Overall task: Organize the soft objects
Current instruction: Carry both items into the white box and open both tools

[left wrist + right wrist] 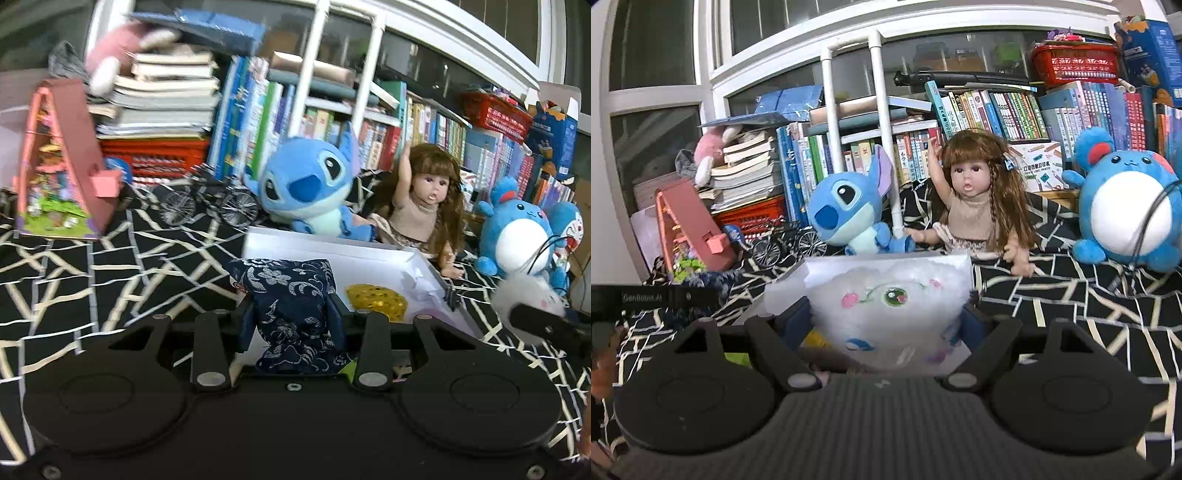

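My left gripper [291, 314] is shut on a navy pouch [291, 295] with a pale flower pattern, held up just in front of a white box [325, 245]. A yellow sequined piece [376, 301] lies inside that box. My right gripper [886, 317] is shut on a fluffy white soft toy [886, 306] with embroidered flowers; its blue pads press the toy's sides. The box's rim [827, 264] shows behind the toy. In the left wrist view the same white toy [524, 295] appears at the right, over the black patterned cloth [110, 266].
Behind the box sit a blue Stitch plush [306, 188], a long-haired doll [424, 203] and a round blue plush [517, 229]. A pink toy house [59, 162] and a small model bicycle [210, 203] stand at the left. Rows of books [1015, 110] line the back.
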Demonstrator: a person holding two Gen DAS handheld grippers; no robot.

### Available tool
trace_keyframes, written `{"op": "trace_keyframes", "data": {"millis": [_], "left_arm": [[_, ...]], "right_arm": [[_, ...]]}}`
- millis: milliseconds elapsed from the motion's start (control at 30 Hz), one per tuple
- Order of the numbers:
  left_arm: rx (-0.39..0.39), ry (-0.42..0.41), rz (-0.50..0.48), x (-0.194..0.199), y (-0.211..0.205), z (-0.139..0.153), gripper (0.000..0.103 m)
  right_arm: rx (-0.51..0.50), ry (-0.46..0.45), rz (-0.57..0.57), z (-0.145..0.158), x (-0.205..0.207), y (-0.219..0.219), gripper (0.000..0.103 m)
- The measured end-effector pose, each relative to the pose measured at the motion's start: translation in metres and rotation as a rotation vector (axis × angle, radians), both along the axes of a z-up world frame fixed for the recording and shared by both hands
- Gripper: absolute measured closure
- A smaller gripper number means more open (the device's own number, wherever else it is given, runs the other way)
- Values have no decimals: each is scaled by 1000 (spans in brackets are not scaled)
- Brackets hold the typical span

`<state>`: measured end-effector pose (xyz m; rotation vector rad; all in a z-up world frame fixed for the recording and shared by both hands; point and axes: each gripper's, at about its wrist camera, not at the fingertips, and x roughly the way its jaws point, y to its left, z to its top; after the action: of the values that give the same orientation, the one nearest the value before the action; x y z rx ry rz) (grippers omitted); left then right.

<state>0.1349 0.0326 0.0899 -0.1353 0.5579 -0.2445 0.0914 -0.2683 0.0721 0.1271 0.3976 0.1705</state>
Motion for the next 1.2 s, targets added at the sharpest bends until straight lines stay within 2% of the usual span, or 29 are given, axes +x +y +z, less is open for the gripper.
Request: {"op": "trace_keyframes", "data": {"millis": [200,333,567,800,1200], "left_arm": [[7,16,-55,45,-28,3,65],[-14,57,-67,80,-44,-1,65],[-8,117,-64,126,-69,-17,65],[25,143,-60,144,-85,-32,65],[60,160,-66,145,-90,-49,64]], "right_arm": [[27,43,25,0,52,-7,22],[110,132,41,-10,87,-13,22],[158,233,28,-27,130,-17,22],[175,275,20,-37,150,-17,22],[160,319,-4,-53,159,-17,21]]}}
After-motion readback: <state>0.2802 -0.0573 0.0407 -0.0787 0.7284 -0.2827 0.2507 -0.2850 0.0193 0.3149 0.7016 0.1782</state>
